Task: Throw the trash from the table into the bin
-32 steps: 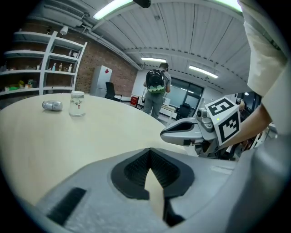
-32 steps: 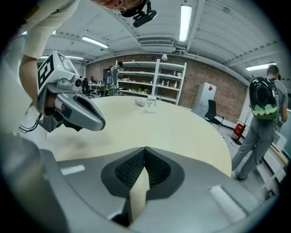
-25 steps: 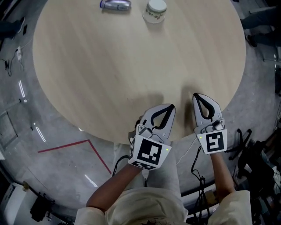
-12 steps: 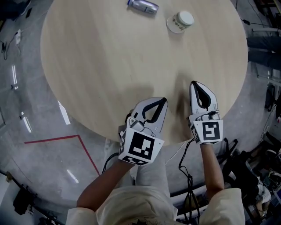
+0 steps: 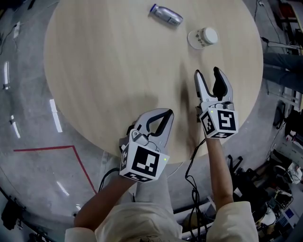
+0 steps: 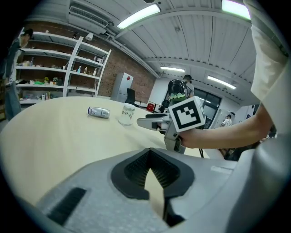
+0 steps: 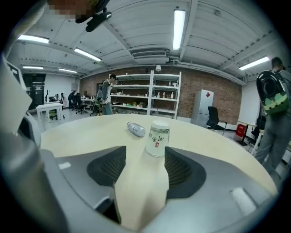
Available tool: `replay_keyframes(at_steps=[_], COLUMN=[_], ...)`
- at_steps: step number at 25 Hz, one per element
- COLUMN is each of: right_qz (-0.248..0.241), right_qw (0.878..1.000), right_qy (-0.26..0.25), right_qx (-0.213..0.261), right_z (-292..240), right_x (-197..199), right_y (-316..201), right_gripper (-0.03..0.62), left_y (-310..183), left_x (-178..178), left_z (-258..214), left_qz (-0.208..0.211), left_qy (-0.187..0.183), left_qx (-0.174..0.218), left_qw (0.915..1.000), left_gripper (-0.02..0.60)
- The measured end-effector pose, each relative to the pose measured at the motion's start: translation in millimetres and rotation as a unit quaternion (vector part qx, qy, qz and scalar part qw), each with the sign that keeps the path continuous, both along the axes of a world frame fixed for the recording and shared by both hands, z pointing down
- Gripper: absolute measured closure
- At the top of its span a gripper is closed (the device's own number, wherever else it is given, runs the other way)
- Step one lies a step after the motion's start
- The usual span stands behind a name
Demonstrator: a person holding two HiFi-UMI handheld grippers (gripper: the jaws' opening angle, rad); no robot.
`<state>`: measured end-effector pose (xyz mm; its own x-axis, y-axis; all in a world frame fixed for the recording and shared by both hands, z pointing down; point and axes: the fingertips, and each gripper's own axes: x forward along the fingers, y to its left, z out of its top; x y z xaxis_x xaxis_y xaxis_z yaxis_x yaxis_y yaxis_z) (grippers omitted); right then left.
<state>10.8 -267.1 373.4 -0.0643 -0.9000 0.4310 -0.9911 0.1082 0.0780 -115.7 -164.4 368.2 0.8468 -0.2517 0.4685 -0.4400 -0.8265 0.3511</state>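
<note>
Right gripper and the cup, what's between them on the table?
Only bare table top between the right gripper and the cup, seen in the head view. Its jaws have just been opening, with nothing between them.

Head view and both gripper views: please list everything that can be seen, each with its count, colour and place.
table: one, light wood, round, under both tongs
cup: one, white with red print, standing on the table's far side, just ahead of the right tongs
bottle: one, silver, lying on its side, beyond and left of the cup
floor: grey, with a red line, around the table
shelves: one white rack, by the brick wall in the background
left tongs: one, grey, shut, empty, over the table's near edge
right tongs: one, grey, open, jaws have just been opening, nothing between them
</note>
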Motion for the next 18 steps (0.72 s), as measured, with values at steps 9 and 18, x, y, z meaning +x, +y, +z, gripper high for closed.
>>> replay_keyframes(at_steps=[9, 18], right_qz=[0.052, 0.068], right_qw=[0.998, 0.996], right_qy=[-0.028, -0.049], right_qx=[0.030, 0.018], right_z=[3, 20], right_x=[25, 28], right_y=[-76, -114], right_gripper=[0.172, 0.195], left_y=[-3, -5], left_x=[-7, -15], left_z=[16, 18], left_qz=[0.004, 0.005], left_qy=[0.001, 0.004], left_qx=[-0.006, -0.005], left_qw=[1.0000, 1.0000], left_gripper=[0.577, 0.577])
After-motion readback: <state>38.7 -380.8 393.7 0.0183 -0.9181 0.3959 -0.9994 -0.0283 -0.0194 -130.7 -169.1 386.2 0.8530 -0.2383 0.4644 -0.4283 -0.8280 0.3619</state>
